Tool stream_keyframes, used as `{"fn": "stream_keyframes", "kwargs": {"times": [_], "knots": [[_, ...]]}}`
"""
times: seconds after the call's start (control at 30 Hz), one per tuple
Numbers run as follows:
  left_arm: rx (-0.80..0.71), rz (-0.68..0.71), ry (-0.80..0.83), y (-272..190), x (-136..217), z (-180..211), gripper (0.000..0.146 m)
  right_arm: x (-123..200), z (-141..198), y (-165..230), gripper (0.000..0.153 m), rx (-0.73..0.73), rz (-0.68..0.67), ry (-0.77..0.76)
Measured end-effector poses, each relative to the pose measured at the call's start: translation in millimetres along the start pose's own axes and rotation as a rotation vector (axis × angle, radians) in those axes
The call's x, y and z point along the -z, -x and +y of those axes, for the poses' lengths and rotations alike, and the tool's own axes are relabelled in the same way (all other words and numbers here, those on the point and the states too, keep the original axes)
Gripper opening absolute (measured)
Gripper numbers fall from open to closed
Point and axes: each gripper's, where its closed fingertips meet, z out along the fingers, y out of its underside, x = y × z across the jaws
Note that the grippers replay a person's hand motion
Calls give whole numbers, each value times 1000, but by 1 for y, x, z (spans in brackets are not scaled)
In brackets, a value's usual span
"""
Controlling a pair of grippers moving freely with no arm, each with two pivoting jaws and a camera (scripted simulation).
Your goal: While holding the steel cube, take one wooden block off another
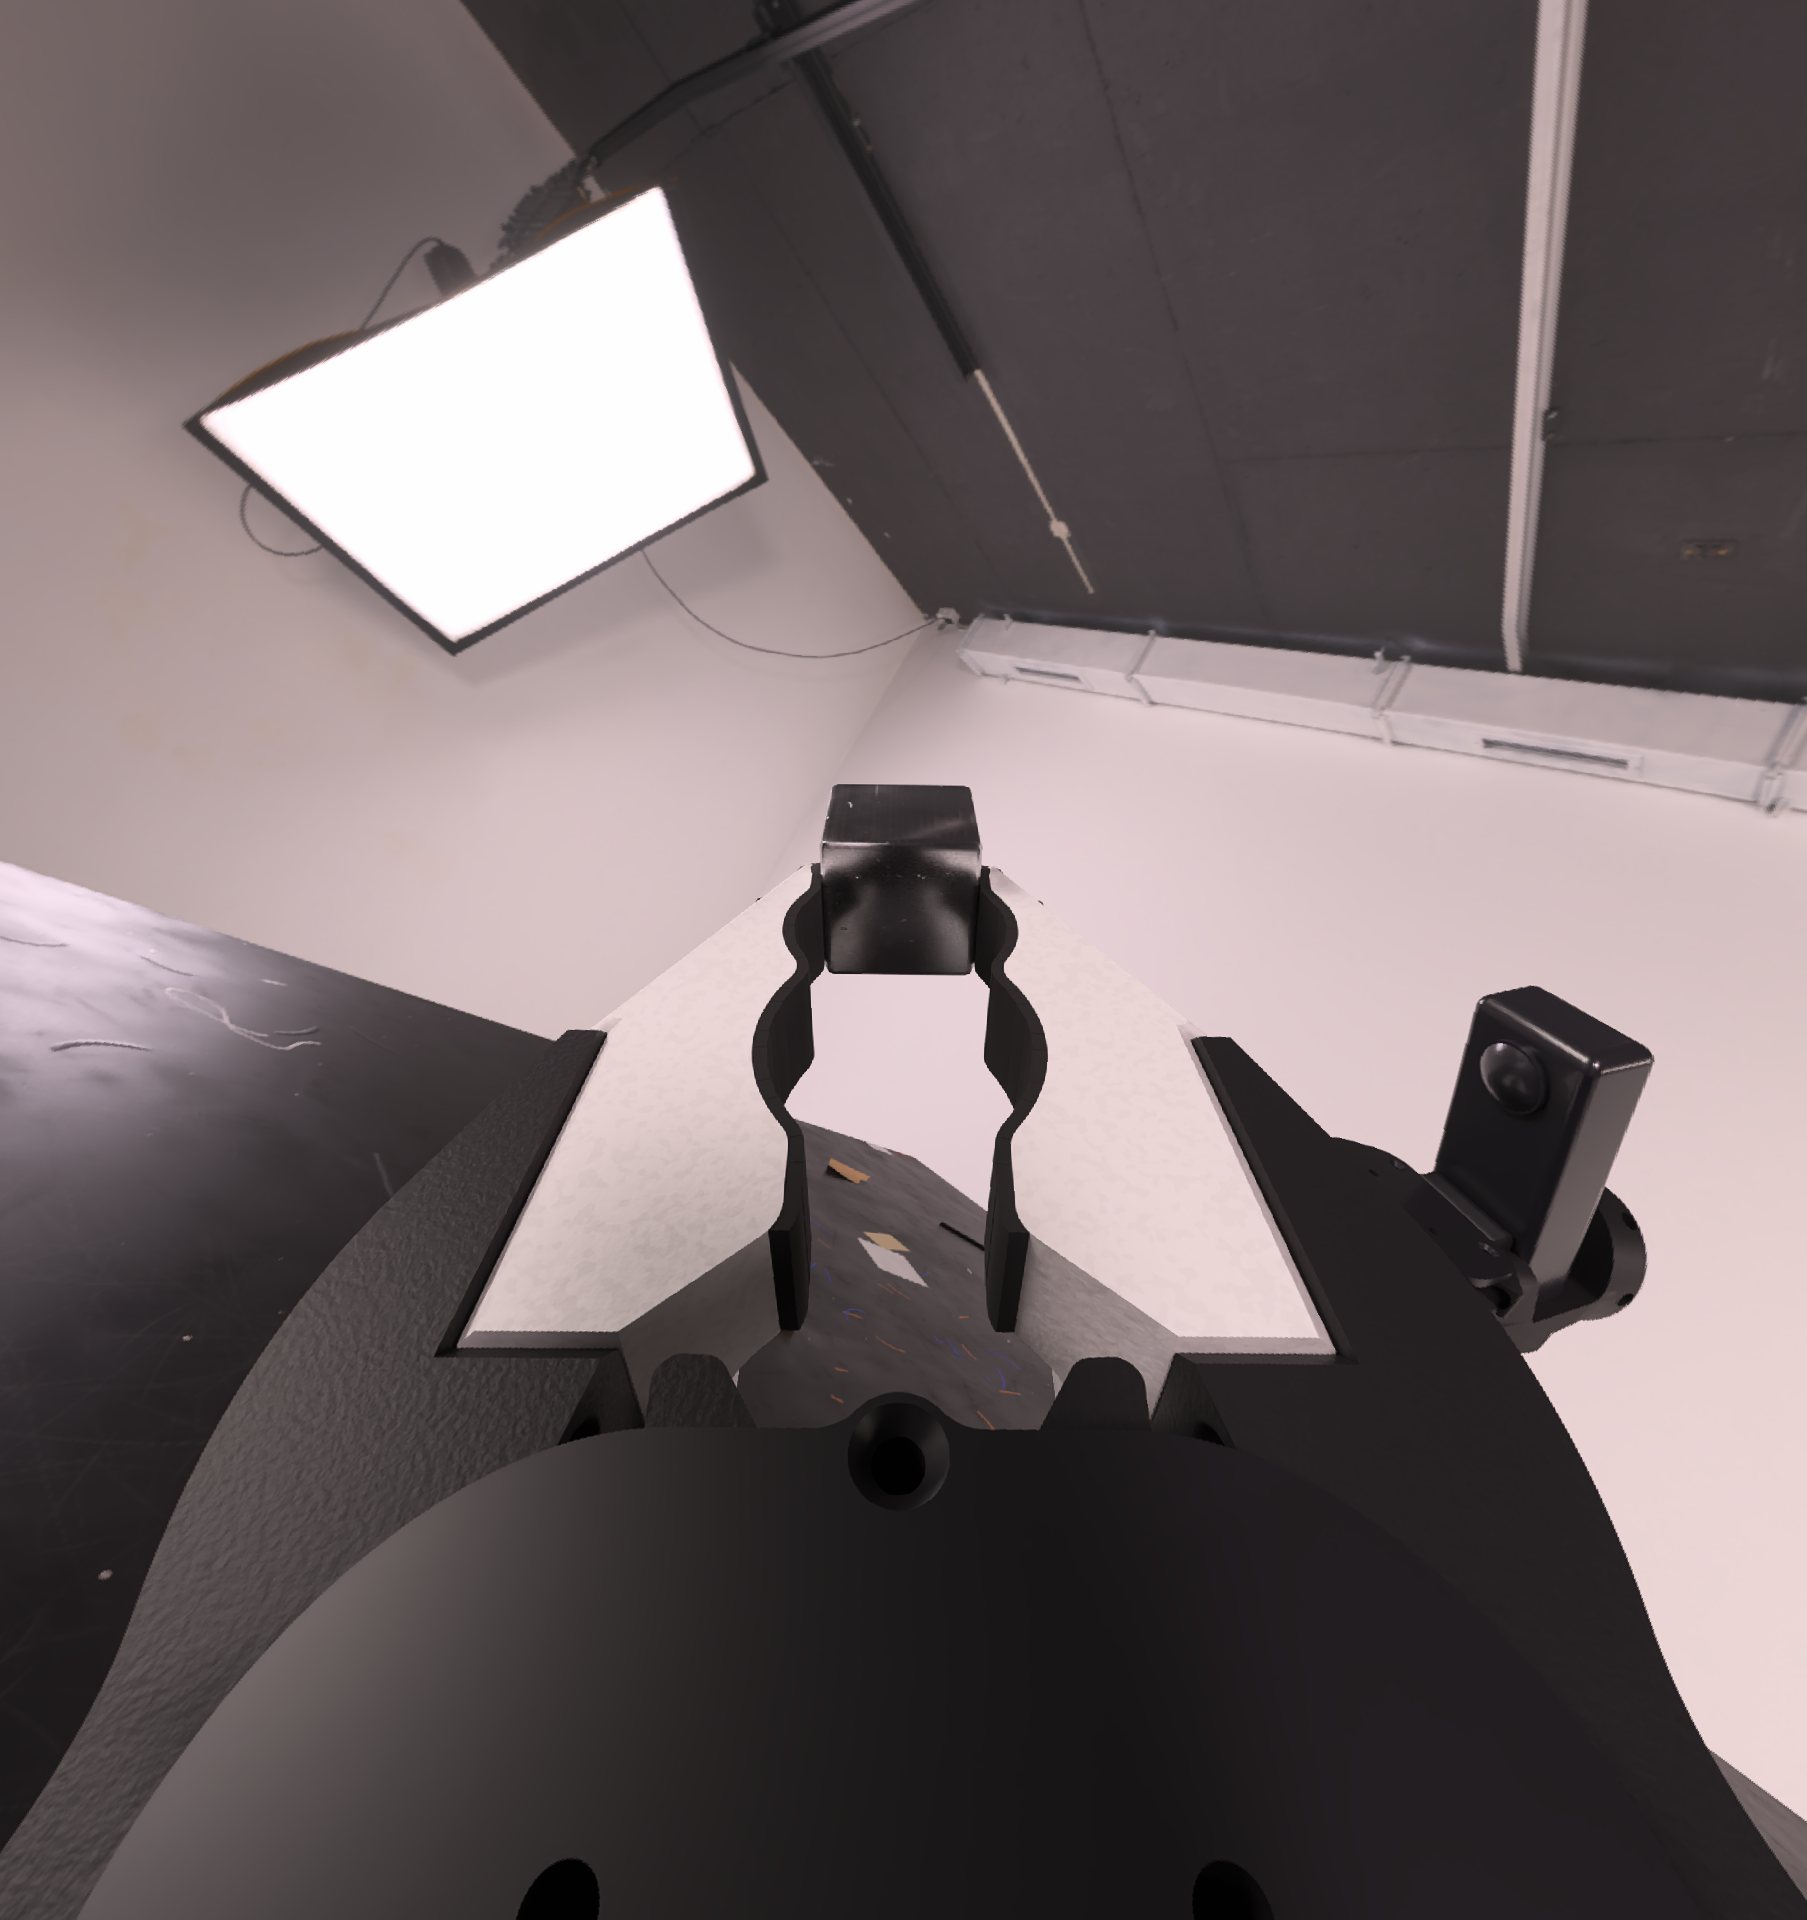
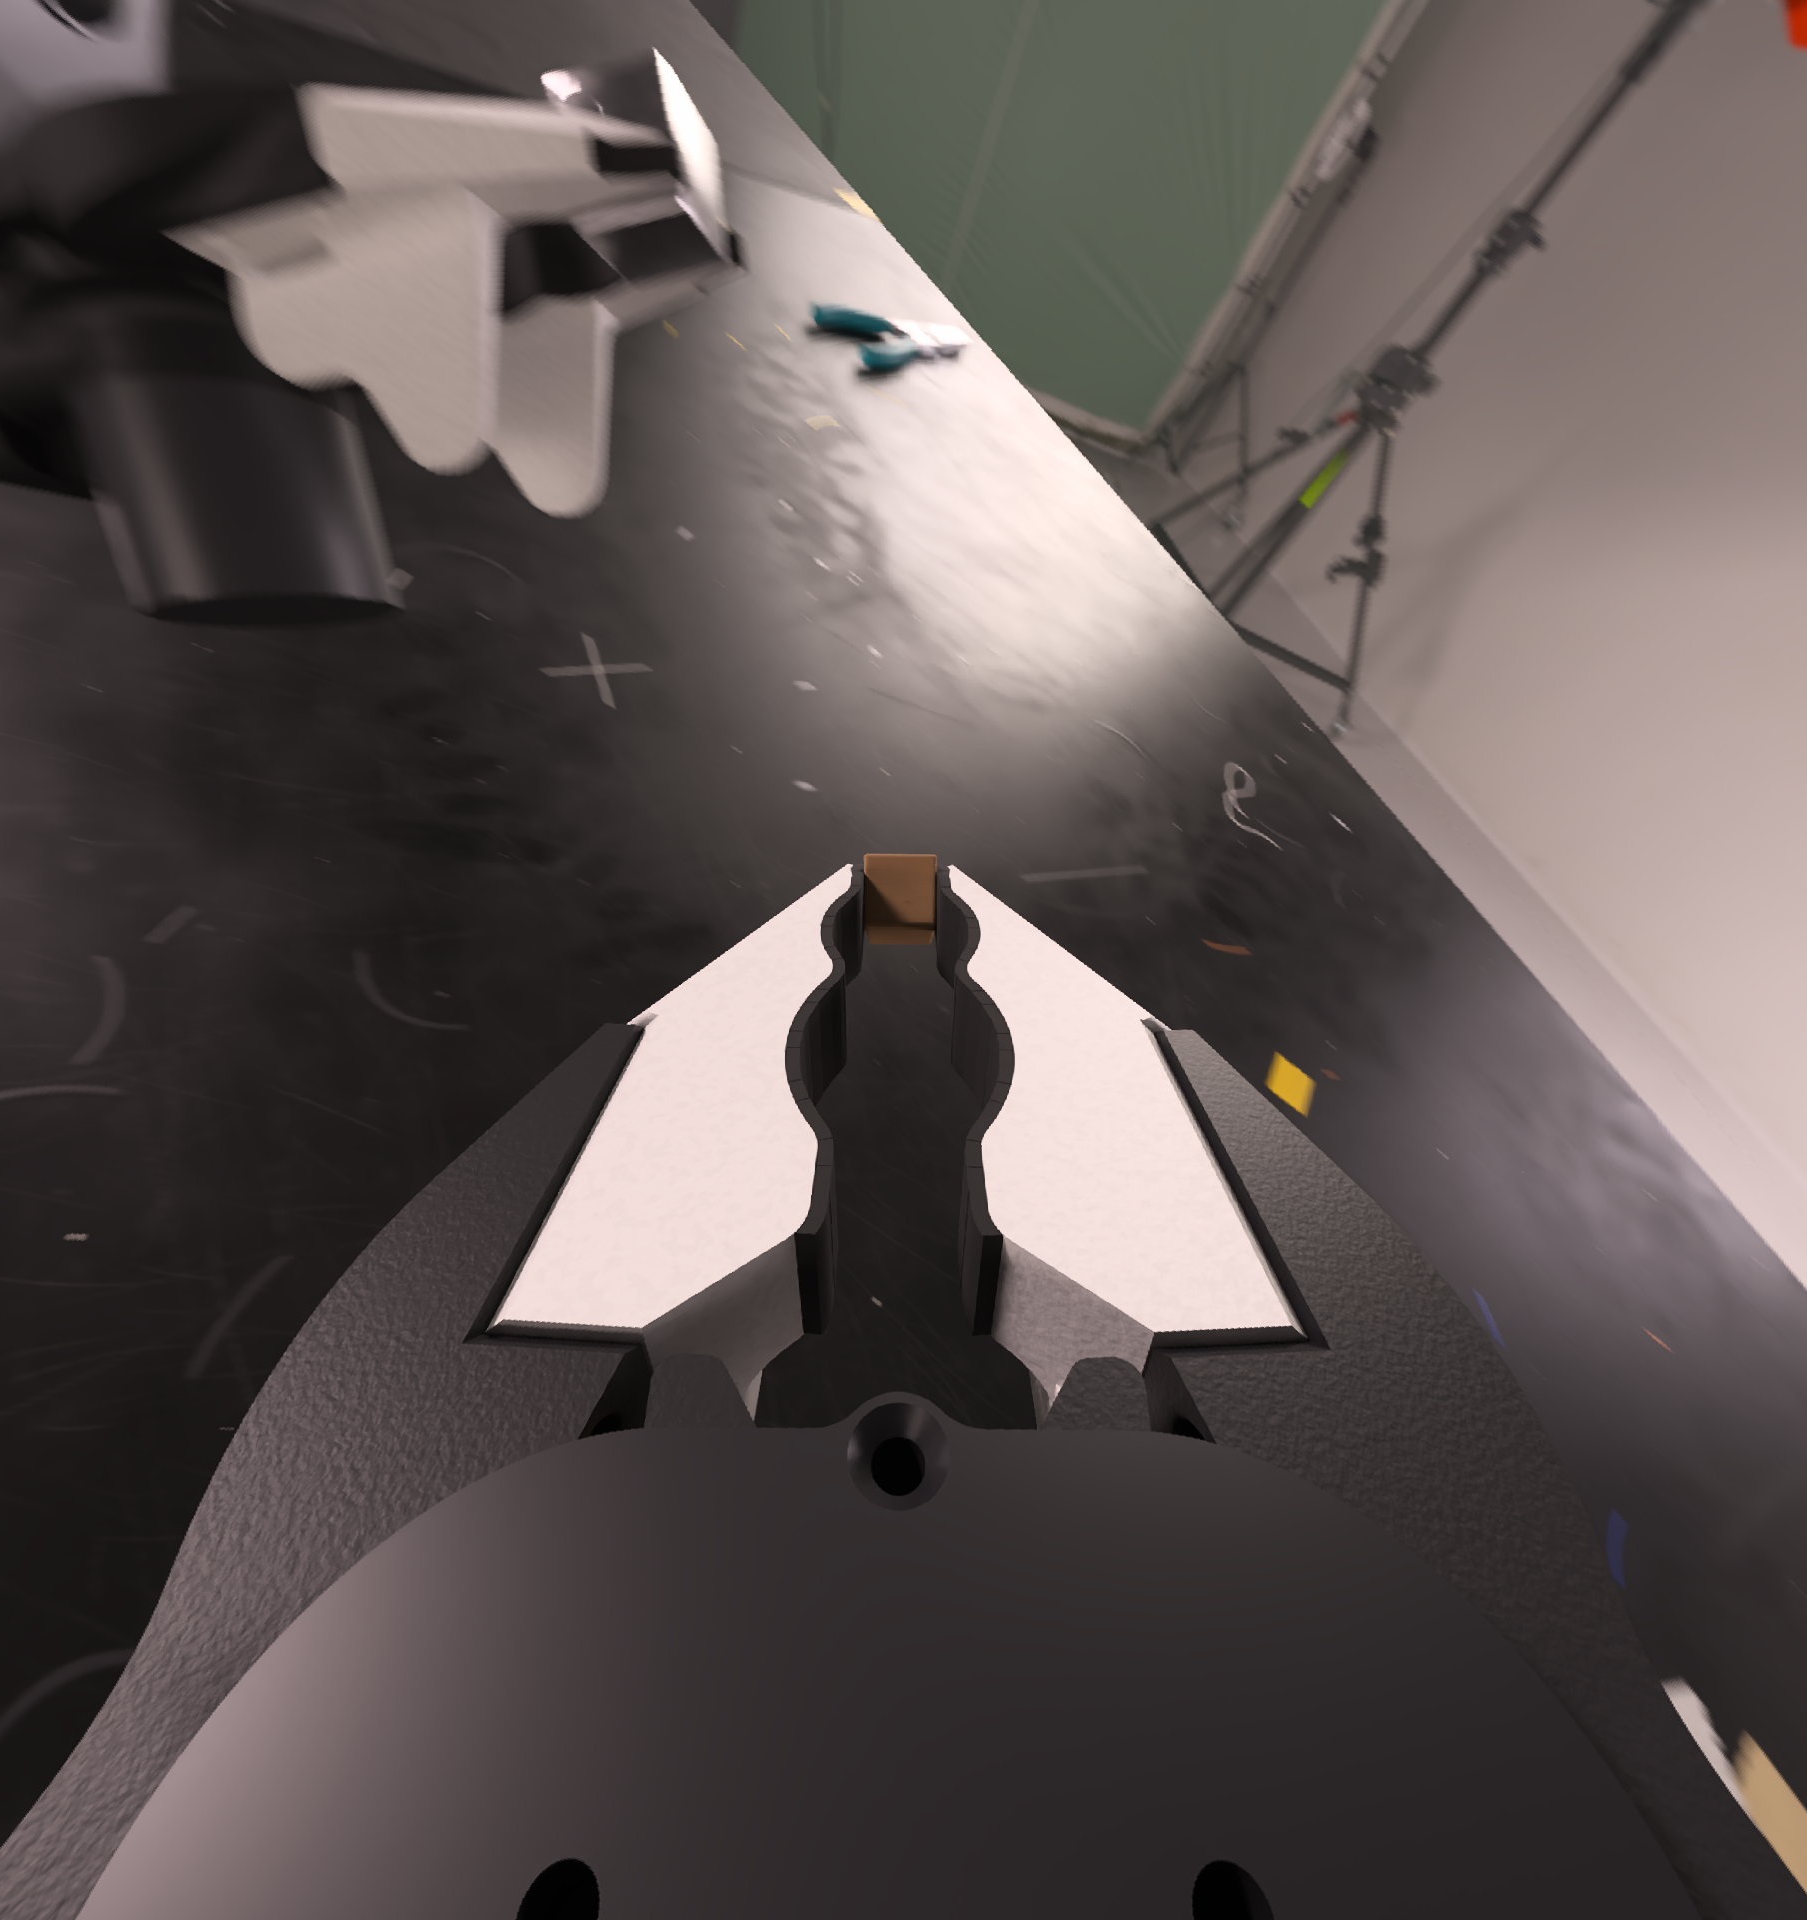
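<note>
At frame centre, the left gripper clamps the steel cube. The right gripper pinches a wooden block, also centred, above the black table. No readable writing shows.

Teal-handled pliers lie far off on the dark scuffed surface — a yellow scrap nearer, light stands beyond its edge.
</note>
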Motion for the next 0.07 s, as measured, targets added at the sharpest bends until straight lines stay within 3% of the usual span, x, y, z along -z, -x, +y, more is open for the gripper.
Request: {"fn": "stream_keyframes", "kwargs": {"times": [0.07], "knots": [[10, 22, -7, -2, -1, 0, 28, -1, -11, 13, 12, -13, -52, -48]]}}
